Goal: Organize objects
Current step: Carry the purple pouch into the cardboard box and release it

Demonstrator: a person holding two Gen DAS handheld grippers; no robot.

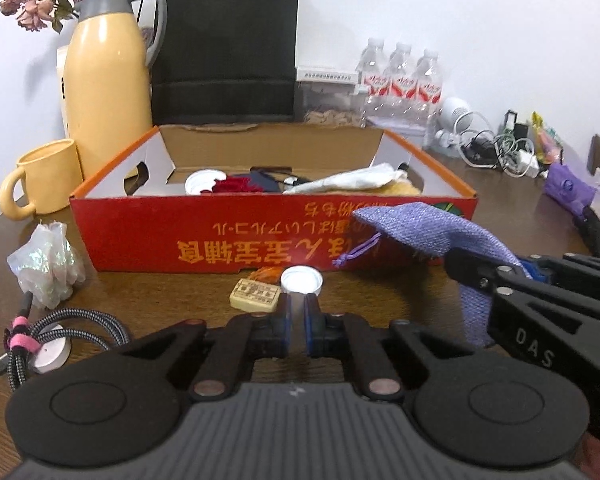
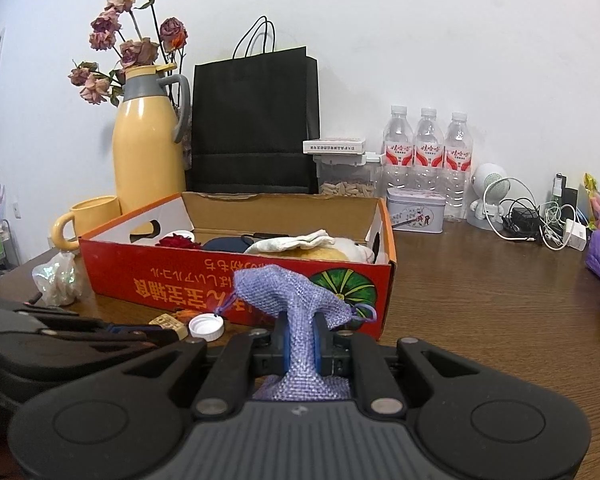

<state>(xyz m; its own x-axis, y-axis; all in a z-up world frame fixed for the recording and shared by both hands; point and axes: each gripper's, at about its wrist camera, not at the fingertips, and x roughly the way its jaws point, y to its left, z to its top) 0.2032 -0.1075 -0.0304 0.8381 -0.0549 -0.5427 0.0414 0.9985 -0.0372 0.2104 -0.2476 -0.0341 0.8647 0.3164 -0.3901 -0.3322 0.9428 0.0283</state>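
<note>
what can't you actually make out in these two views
- Left wrist view: whether the left hand-held gripper grips the white bottle cap; its closed fingers cover the cap's near edge.
- Both views: the red box's floor and lower contents, hidden by its front wall.
- Right wrist view: the lower part of the purple pouch, hidden behind the right hand-held gripper.
- Both views: bottle labels, print too small.

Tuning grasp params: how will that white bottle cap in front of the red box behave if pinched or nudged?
The white bottle cap looks like thin hollow plastic, so probably very light and rigid. Lying flat, open side up, on the table, it would likely slide rather than roll. Its low smooth rim may slip out from between the pads.
</note>
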